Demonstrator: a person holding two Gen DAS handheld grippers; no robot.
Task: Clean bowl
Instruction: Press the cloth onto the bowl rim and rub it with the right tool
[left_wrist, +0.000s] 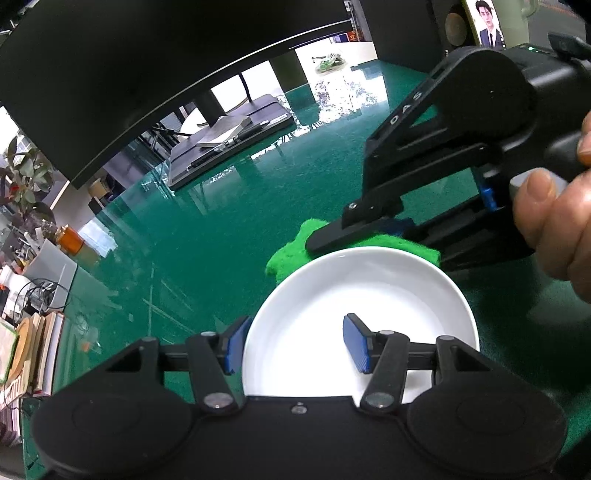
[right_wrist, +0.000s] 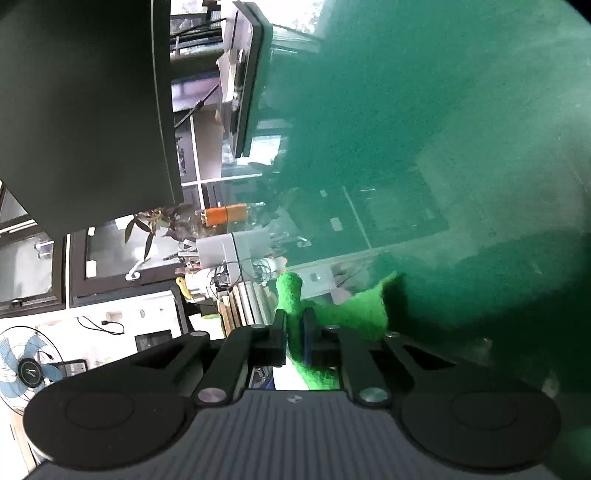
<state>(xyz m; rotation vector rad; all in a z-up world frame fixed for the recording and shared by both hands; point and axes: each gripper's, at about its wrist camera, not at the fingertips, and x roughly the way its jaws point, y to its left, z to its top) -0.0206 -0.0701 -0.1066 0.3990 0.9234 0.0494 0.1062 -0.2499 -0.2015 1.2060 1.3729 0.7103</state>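
The left gripper (left_wrist: 295, 345) is standing with its jaws apart, straddling the near-left rim of the white bowl (left_wrist: 369, 295): the left blue pad is sitting just outside the rim, and the right blue pad is sitting inside the bowl, over its white interior. Whether either pad is touching the porcelain is not clear from this angle. The bowl is resting upright on the green table surface (left_wrist: 207, 236), directly ahead of the left gripper. The right gripper (right_wrist: 293, 334) is closing its jaws on a green cloth (right_wrist: 354, 314), which is bunching up between the fingers and spreading out to the right. In the left wrist view, the right gripper (left_wrist: 328, 240) is lying across the far rim of the bowl, and the green cloth (left_wrist: 288, 258) is protruding beyond that rim at the far left. A hand (left_wrist: 554, 221) is wrapping around the right gripper's handle at the right edge. Farther out, a dark monitor (left_wrist: 129, 74) is overhanging the table, a dark tray (left_wrist: 229, 144) with pens is sitting near the far edge, and books (left_wrist: 40, 354) are standing at the left.
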